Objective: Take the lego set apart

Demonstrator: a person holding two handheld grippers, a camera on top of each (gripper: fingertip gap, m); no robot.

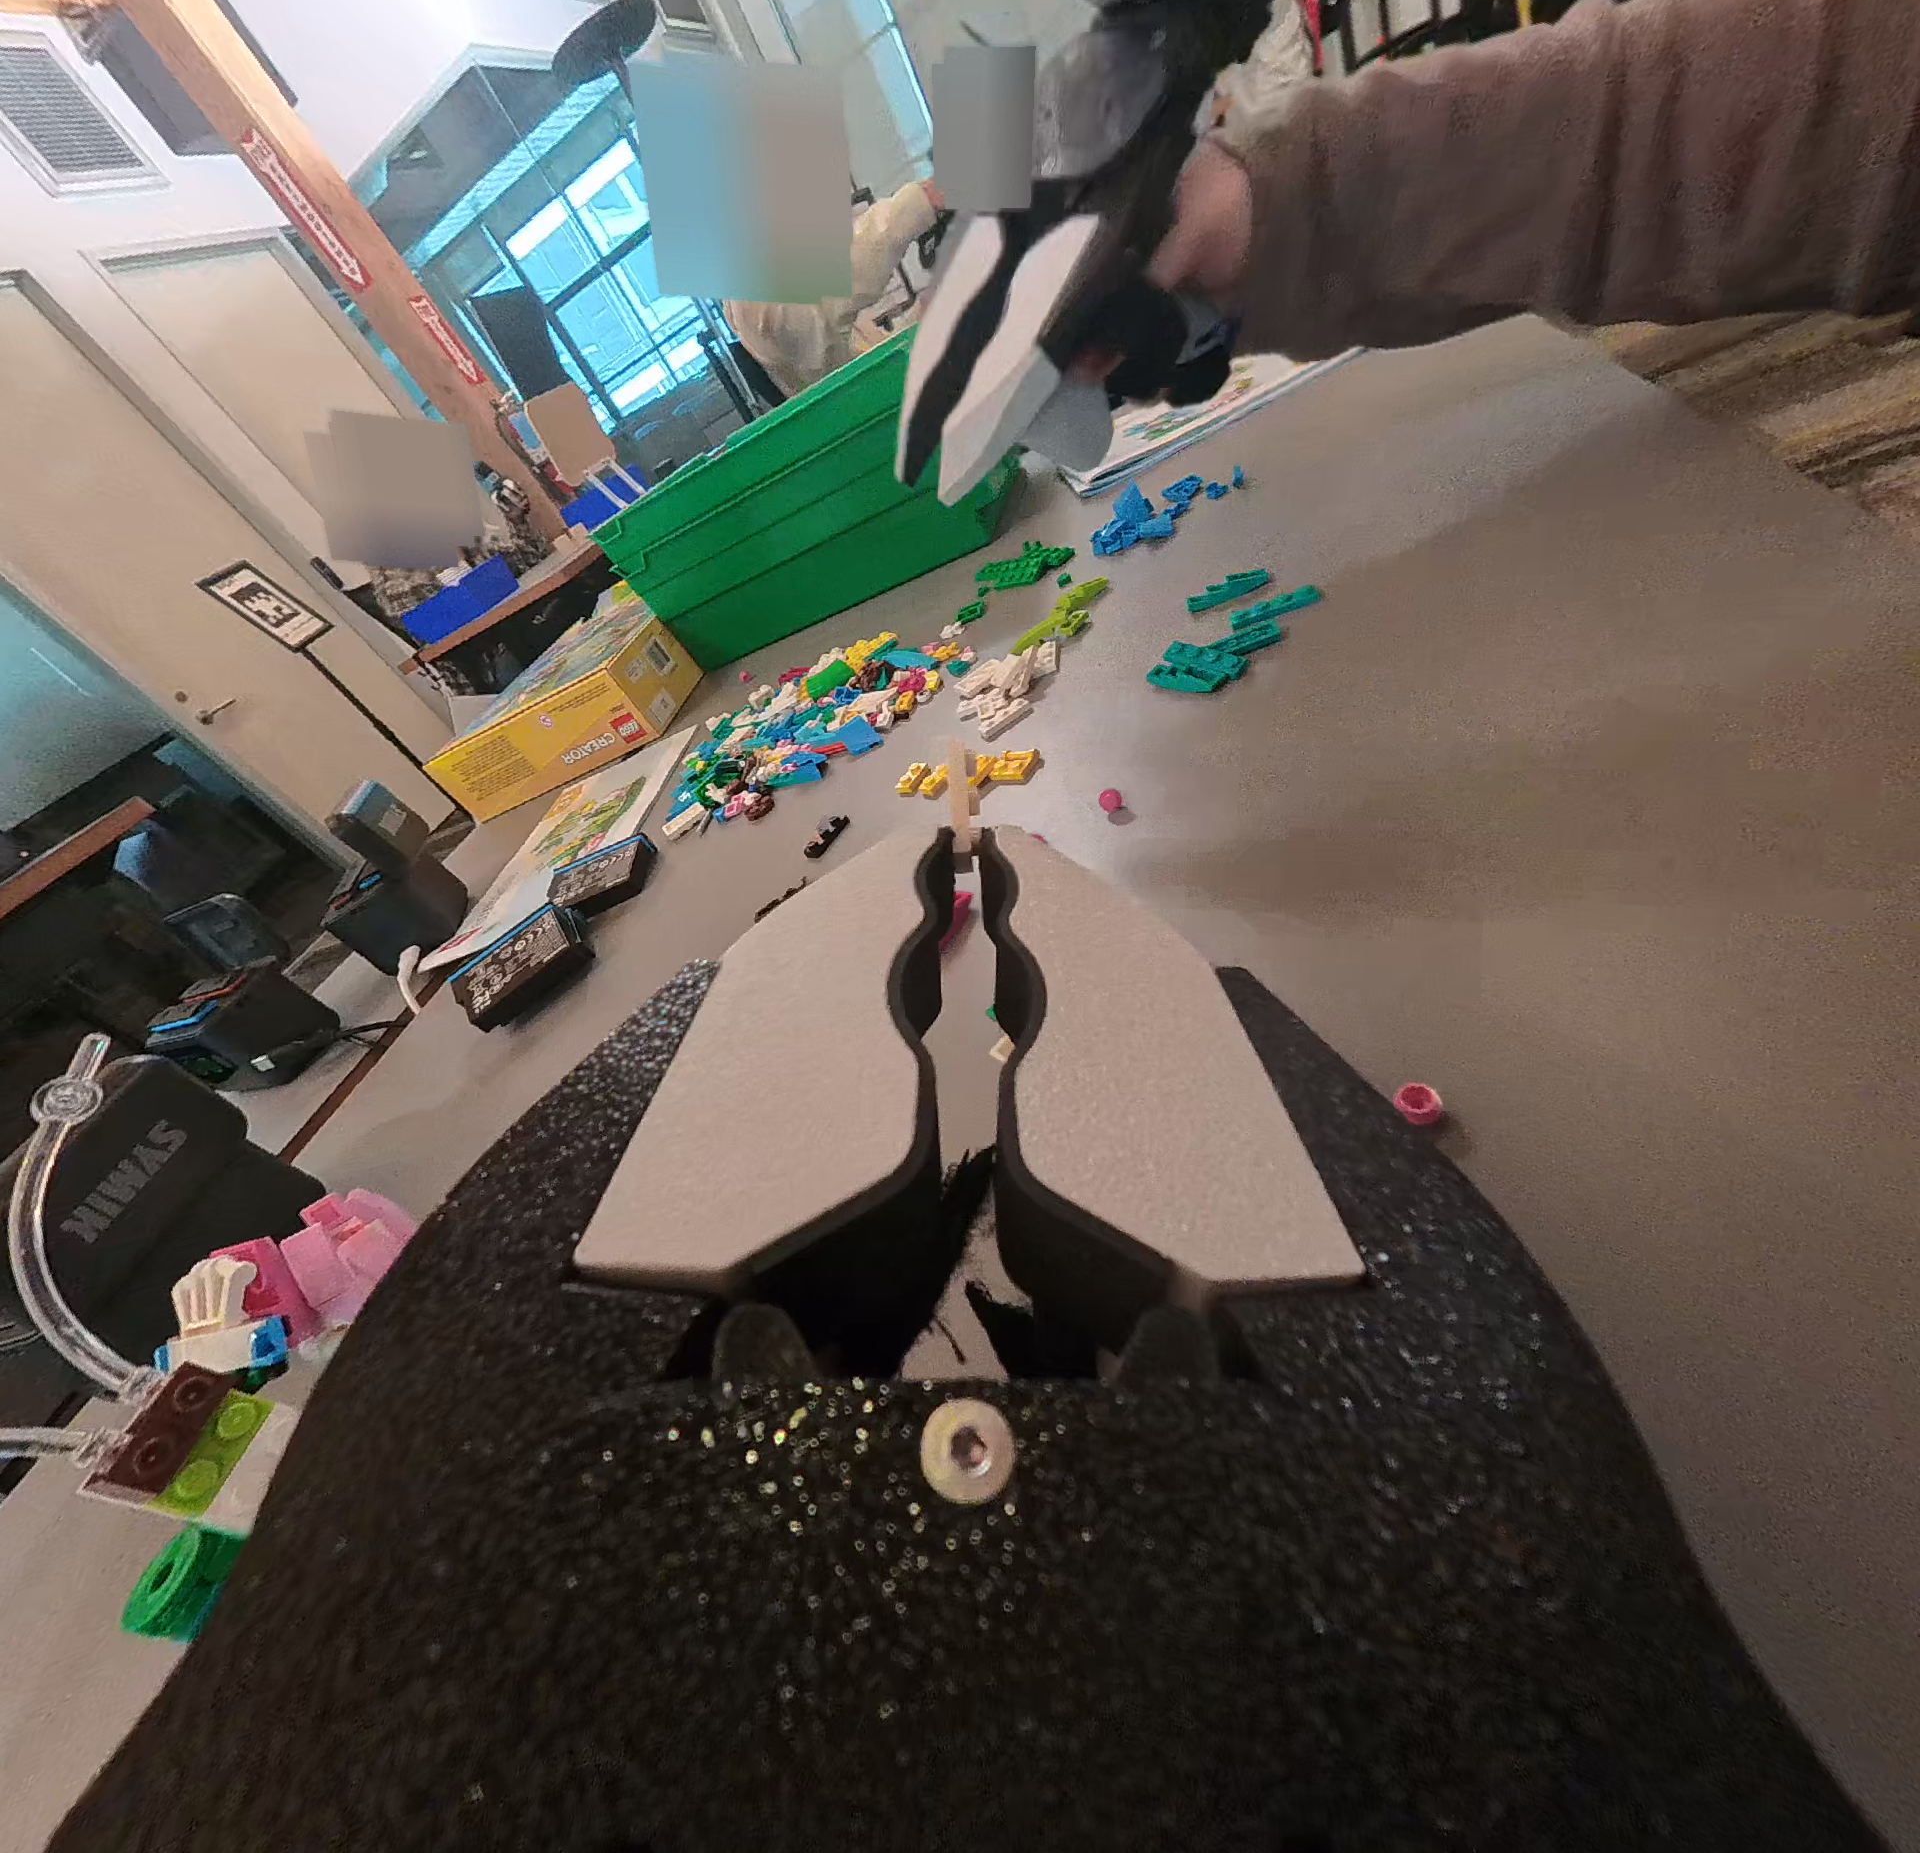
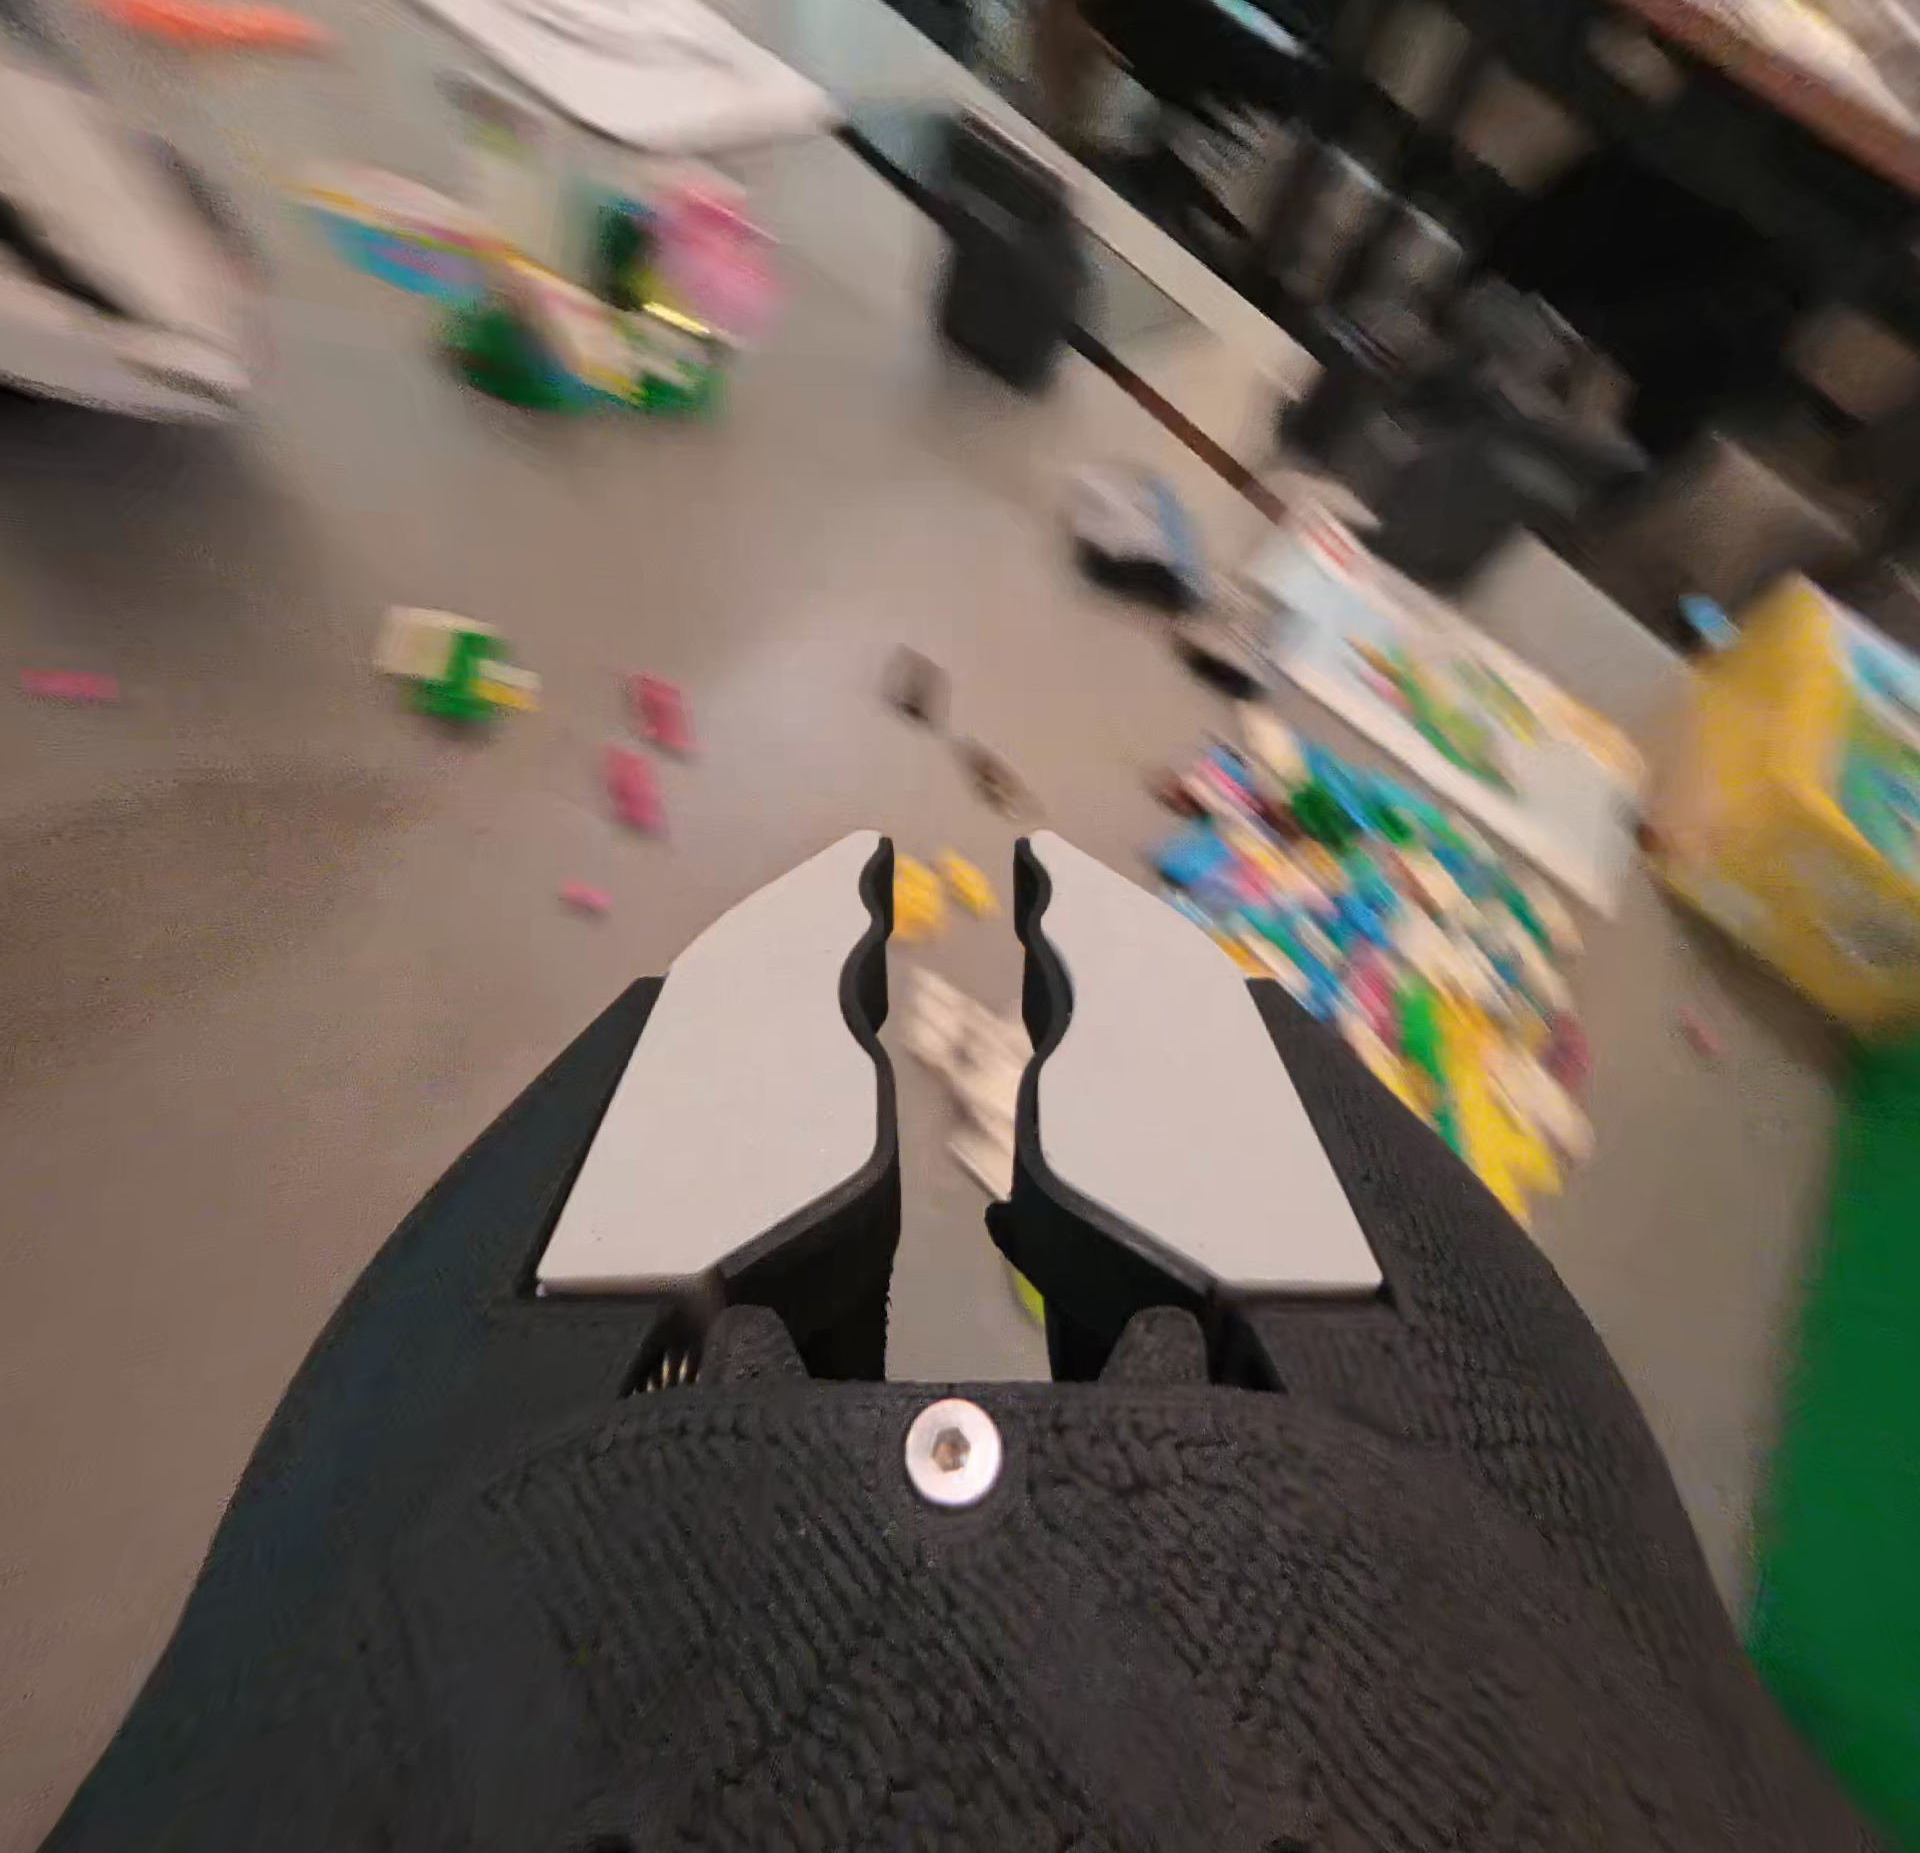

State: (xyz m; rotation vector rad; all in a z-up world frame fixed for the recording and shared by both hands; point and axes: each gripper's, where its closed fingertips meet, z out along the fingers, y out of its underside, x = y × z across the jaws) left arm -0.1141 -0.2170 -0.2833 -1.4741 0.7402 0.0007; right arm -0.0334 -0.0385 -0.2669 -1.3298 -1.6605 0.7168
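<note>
Three stacked green bins (image 1: 790, 525), one yellow box (image 1: 566, 707). Left gripper (image 1: 966, 847) pinches a tan piece (image 1: 961, 795); right gripper (image 2: 951, 853) stands slightly apart, empty.

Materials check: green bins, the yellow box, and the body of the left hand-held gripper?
Green bins: look like moulded plastic, smooth with a slight sheen, rims stacked one on another.
Yellow box: probably printed cardboard, with flat faces and sharp folded edges.
Left hand-held gripper: the black body looks like 3D-printed plastic, grainy and speckled; its fingers carry matte grey faces. It pinches a small cream piece.
</note>
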